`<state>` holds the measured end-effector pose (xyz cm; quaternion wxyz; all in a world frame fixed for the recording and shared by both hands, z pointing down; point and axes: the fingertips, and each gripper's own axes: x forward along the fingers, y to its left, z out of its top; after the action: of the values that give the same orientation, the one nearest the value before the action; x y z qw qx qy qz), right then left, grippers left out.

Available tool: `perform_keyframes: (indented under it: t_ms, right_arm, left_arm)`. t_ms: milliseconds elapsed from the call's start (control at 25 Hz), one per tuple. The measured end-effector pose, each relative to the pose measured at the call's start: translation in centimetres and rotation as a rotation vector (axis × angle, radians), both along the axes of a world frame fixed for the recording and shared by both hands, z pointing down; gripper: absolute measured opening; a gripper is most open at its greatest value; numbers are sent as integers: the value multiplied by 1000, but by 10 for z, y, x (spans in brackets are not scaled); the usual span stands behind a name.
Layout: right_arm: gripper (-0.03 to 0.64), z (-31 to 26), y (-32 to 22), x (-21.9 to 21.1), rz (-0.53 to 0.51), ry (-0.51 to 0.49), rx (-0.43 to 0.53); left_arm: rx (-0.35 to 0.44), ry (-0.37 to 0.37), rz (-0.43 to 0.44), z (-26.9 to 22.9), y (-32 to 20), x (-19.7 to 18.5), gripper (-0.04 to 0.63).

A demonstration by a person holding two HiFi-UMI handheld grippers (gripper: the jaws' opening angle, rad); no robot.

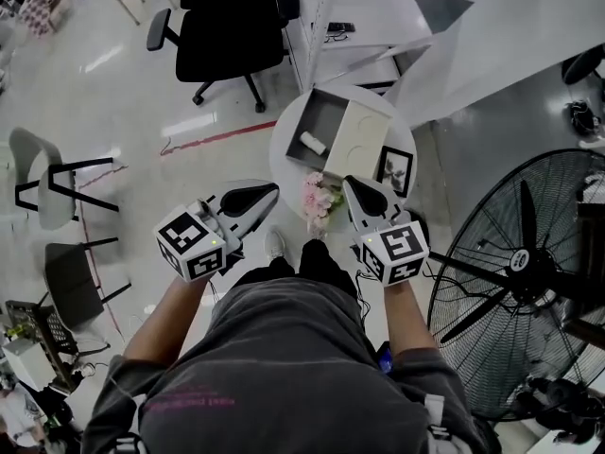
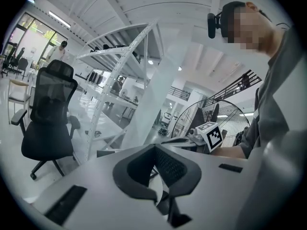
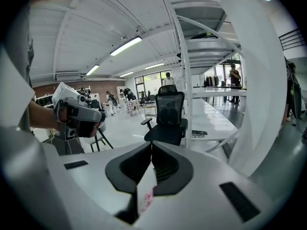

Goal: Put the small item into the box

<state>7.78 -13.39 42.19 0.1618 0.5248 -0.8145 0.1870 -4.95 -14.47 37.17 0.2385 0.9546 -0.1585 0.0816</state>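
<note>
Holding both claws shut and empty, the person stands short of the round table (image 1: 277, 155).

Left claw (image 2: 154, 146): the jaws meet at the tips, with nothing between the pads and nothing touched. It hangs in the air, level with the right claw and well apart from it.

Right claw (image 3: 151, 143): the jaws are pressed together along their front edge and grip nothing. The pink flowers (image 1: 319, 200) lie between the two claws, just left of the right claw's tips. They also show through the gap under its jaws in the right gripper view, but there is no contact.

Small item (image 1: 313, 143): a white cylinder, already inside the grey box (image 1: 321, 112). It is ahead of both claws, beyond their tips and well clear of them. It lies on its side on the box floor. Its long axis runs slantwise, one end toward the box's far-left wall and the other toward the cream lid (image 1: 359, 135). Which end is the top can't be made out.

The lid sits at the box's right side, straight ahead of the right claw. The picture frame (image 1: 395, 170) is just right of that claw's tips.
</note>
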Motion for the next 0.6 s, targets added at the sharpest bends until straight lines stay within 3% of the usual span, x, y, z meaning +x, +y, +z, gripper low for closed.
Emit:
perform_keyframes:
  t_ms: [600]
  right_arm:
    - [21,-8,6,-9,-12,-27,10]
  left_arm:
    - [1,2,24,1,9,8,14]
